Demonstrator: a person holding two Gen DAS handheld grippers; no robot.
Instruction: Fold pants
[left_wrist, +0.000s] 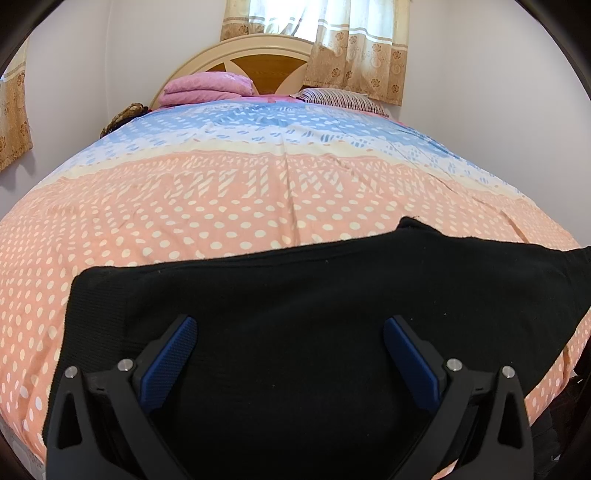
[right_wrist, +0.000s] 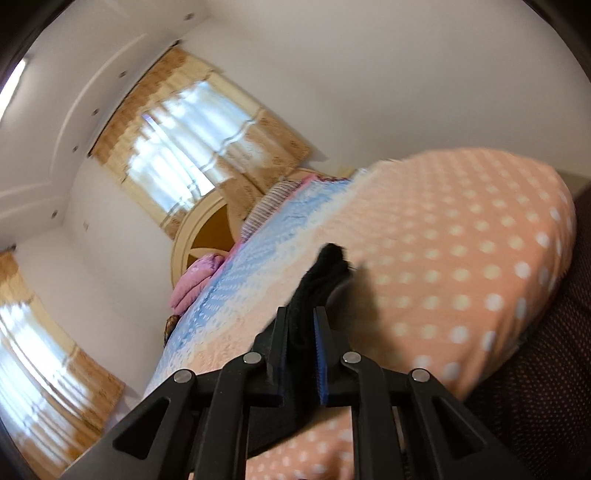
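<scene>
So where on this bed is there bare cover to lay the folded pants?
The broad dotted peach stretch of the bedspread lies bare between the black pants and the blue band. A narrower strip runs left of the pants. The headboard end is crowded: pink folded blanket, striped pillow. The left tongs hang open over the pants; the right tongs clamp them.

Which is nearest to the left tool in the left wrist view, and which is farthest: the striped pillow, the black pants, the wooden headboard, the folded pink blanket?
1. Black pants, directly under the open left tool.
2. Folded pink blanket at left and striped pillow at right, both at the bed's head; too close to rank.
3. Wooden headboard, behind them against the wall.
</scene>
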